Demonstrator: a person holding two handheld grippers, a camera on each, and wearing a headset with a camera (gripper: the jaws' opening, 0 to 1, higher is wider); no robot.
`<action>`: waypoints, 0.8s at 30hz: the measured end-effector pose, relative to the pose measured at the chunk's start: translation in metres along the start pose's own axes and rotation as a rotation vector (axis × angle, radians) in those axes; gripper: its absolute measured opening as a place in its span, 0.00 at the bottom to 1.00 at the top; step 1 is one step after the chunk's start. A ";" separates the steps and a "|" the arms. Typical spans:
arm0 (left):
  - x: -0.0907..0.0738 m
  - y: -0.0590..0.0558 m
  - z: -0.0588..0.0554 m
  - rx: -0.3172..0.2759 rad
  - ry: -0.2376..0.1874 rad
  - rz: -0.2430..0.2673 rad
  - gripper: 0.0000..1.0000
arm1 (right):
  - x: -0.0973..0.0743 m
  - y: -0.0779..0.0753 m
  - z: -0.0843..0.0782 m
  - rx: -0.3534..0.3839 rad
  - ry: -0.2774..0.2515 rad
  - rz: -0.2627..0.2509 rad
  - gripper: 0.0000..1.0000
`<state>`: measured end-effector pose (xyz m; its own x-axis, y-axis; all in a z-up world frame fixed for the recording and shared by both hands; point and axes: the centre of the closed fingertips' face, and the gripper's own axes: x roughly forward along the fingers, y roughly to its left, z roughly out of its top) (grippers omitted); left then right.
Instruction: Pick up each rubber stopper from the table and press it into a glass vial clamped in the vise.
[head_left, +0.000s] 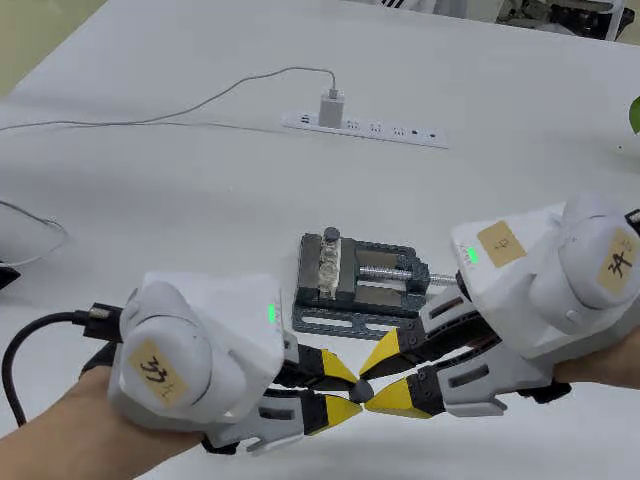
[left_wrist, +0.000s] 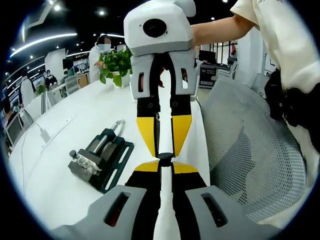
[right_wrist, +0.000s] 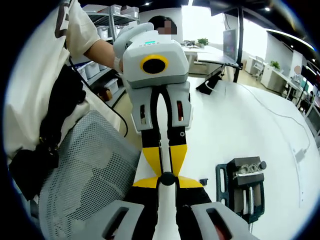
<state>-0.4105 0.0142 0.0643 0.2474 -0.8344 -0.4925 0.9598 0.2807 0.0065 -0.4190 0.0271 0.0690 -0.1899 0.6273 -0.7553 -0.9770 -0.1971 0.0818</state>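
Observation:
A dark rubber stopper (head_left: 362, 390) hangs above the table's front edge, where both grippers meet tip to tip. My right gripper (head_left: 373, 393) comes in from the right and is shut on the stopper (right_wrist: 167, 178), which sits between its yellow tips. My left gripper (head_left: 354, 392) faces it from the left, jaws closed, with its tips touching the stopper (left_wrist: 165, 158). Just behind them stands the small dark vise (head_left: 375, 297), with glass vials (head_left: 328, 265) clamped upright in its jaws. The vise (left_wrist: 100, 157) (right_wrist: 245, 186) also shows in both gripper views.
A white power strip (head_left: 365, 128) with a charger (head_left: 331, 105) and its cable lies at the back. A black cable (head_left: 20, 350) loops at the left. A mesh chair (left_wrist: 250, 150) stands by the table's near edge. A small dark piece (right_wrist: 202, 181) lies near the vise.

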 end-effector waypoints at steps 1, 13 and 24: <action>0.000 0.000 0.000 0.000 0.000 0.000 0.03 | 0.000 0.000 0.000 -0.002 0.001 0.000 0.08; 0.001 0.000 -0.001 -0.033 -0.009 0.001 0.03 | 0.001 0.000 -0.002 0.001 0.017 0.004 0.06; 0.002 0.000 -0.001 -0.032 -0.025 0.011 0.04 | 0.000 0.000 -0.002 0.013 0.020 0.008 0.06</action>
<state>-0.4103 0.0127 0.0625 0.2613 -0.8425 -0.4710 0.9523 0.3047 -0.0166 -0.4184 0.0260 0.0680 -0.1962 0.6101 -0.7677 -0.9765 -0.1925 0.0966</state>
